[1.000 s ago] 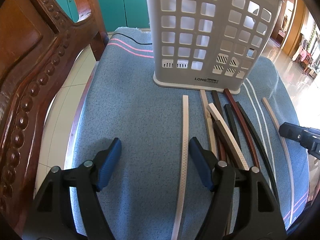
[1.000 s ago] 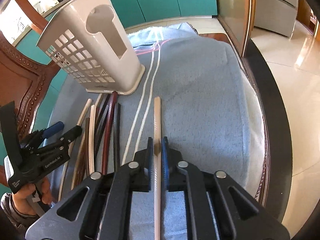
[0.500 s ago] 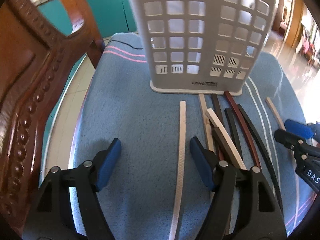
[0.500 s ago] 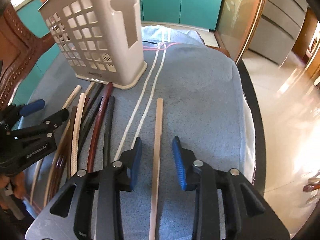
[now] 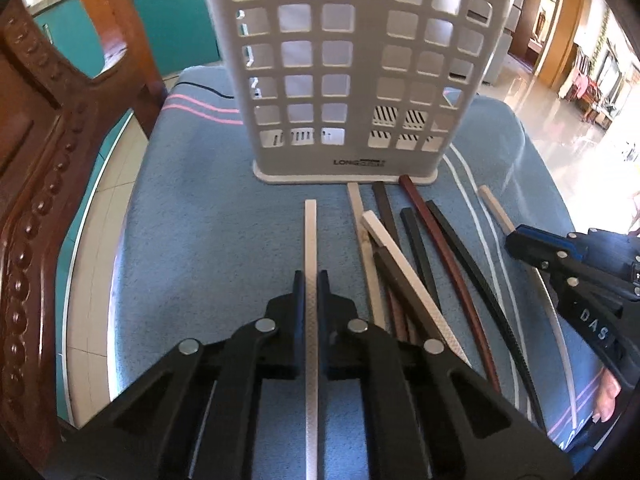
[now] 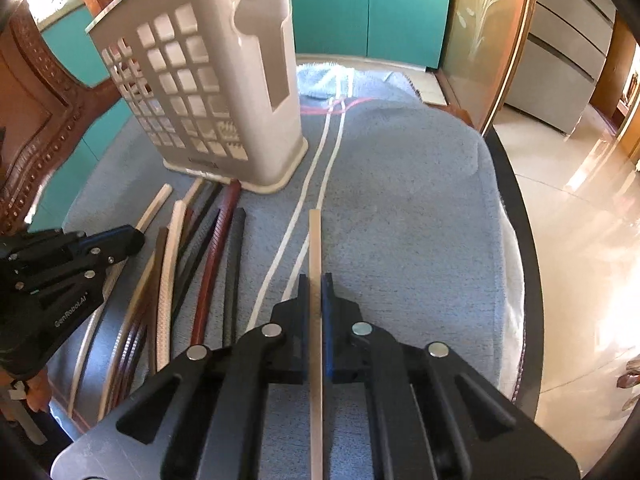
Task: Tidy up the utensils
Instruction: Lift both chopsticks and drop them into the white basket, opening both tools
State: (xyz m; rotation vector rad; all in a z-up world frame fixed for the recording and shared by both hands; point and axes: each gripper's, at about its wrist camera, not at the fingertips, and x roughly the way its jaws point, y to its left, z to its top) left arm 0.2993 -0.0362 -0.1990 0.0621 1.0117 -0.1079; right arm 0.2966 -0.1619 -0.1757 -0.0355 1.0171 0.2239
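Chopsticks: a loose bunch [image 5: 416, 264] of white, beige, black and dark red sticks lies on the blue towel [image 5: 200, 240], in front of the holder, between your two grippers.
White chopstick: this one [image 5: 310, 240] lies apart from the bunch, on its left side, and points toward the holder.
Left gripper: your left gripper [image 5: 311, 280] has just been closing, and its jaws now pinch the white chopstick from both sides.
Beige chopstick: this one [image 6: 315, 248] lies alone on the towel, to the right of the two white stripes [image 6: 320, 168].
Right gripper: your right gripper [image 6: 316, 280] has just been closing too, and its jaws are pressed on the beige chopstick.
Holder: the grey perforated utensil holder [image 5: 352, 68] stands upright on the towel; the far ends of some sticks touch its base or are just beside it.
Surroundings: a carved wooden chair back [image 5: 36, 160] is at the left, teal cabinet doors [image 6: 368, 4] are behind.
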